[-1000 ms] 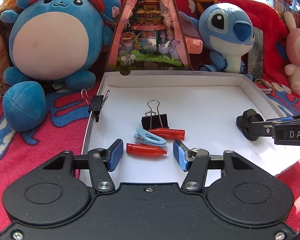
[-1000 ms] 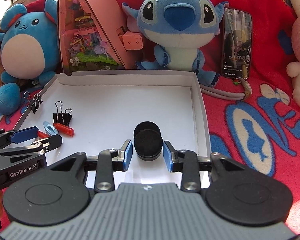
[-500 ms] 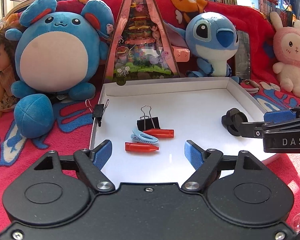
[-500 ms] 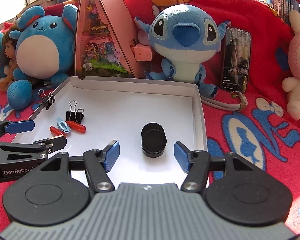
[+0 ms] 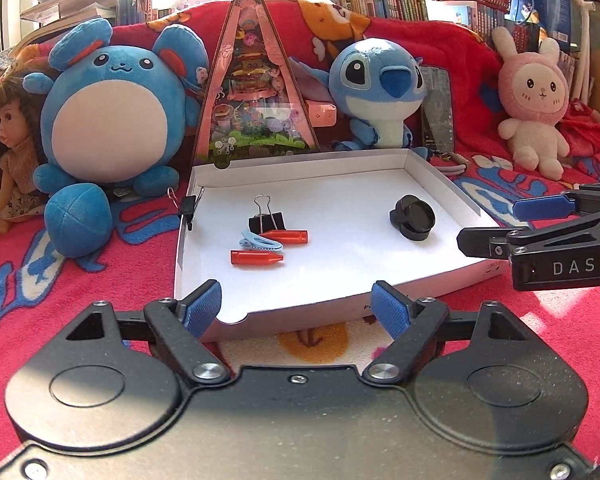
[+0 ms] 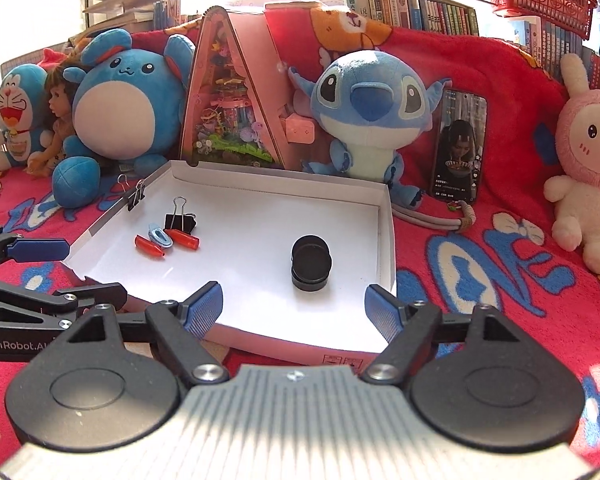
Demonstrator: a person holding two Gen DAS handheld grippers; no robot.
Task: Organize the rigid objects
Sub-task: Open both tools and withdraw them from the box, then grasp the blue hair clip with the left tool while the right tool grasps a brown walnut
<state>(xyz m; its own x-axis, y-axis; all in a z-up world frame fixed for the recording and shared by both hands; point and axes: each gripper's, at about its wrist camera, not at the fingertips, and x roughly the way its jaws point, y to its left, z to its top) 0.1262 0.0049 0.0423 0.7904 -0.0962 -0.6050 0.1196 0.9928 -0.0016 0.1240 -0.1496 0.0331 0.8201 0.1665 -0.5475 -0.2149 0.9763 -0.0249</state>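
The white box lid (image 5: 466, 200) holds everything sorted: two stacked black round tins (image 6: 311, 263) near its right wall, and toward its left wall a cluster of two red caps (image 5: 256, 258), a blue hair clip (image 5: 260, 243) and a black binder clip (image 5: 266, 222). Another binder clip (image 5: 187, 205) grips the left wall itself. The left gripper (image 5: 298, 306) and right gripper (image 6: 294, 306) hover before the lid's near edge, jaws spread wide, empty. Judging by this, placing looks done; any next move calls for choosing a new piece.

My right claw (image 5: 496, 226) runs off the picture's right edge, my left claw (image 6: 64, 270) off the left. The white tray (image 6: 390, 240) near edge sits partly behind my pads (image 6: 204, 306).
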